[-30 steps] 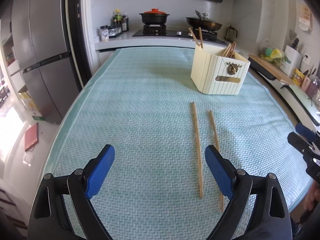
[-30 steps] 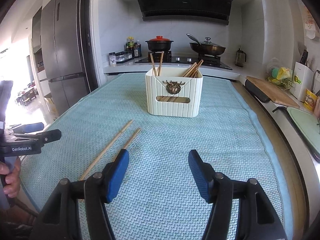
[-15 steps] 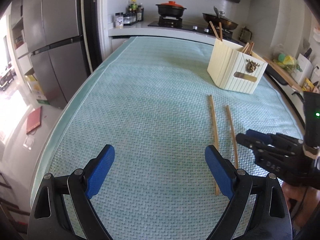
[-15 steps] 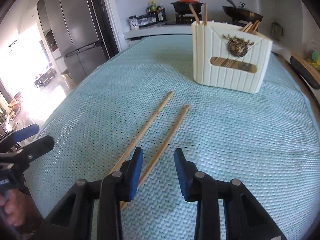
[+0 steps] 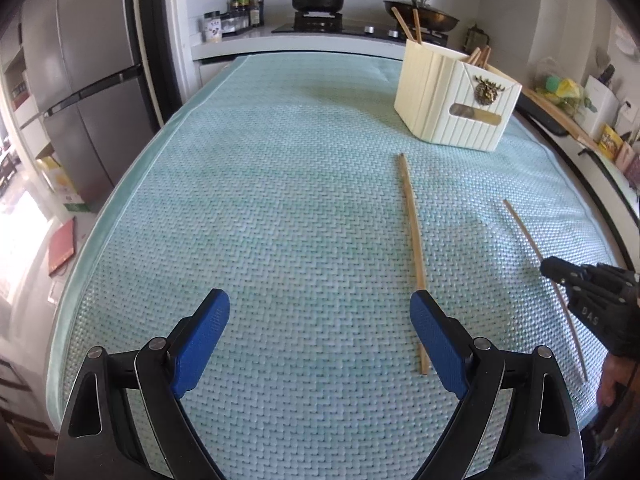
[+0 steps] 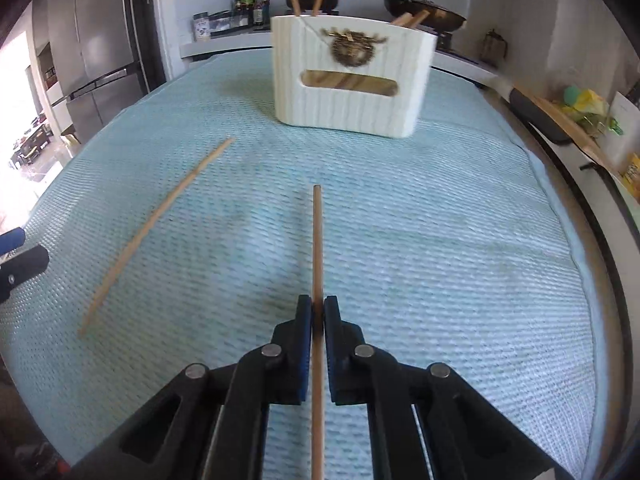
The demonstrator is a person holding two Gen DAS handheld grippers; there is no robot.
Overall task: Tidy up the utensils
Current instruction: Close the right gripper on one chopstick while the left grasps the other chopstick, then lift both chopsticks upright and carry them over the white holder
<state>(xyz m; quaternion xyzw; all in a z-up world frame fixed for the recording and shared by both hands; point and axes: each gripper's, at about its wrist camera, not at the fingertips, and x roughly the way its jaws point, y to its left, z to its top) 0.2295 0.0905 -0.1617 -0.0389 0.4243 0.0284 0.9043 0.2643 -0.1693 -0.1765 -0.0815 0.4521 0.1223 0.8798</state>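
Now we pinch one chopstick while the other waits on the mat

Our right gripper (image 6: 318, 312) has just been closing and now clenches the near chopstick (image 6: 317, 248) between its blue pads, taken low along the shaft so the long end points ahead toward the cream holder (image 6: 352, 80), where more sticks already stand upright. Our left gripper (image 5: 320, 332) hangs released, jaws spread wide above the green mat (image 5: 280, 208), just beside the second chopstick (image 5: 412, 236), which lies flat and free, probably next for us to collect, well short of the holder
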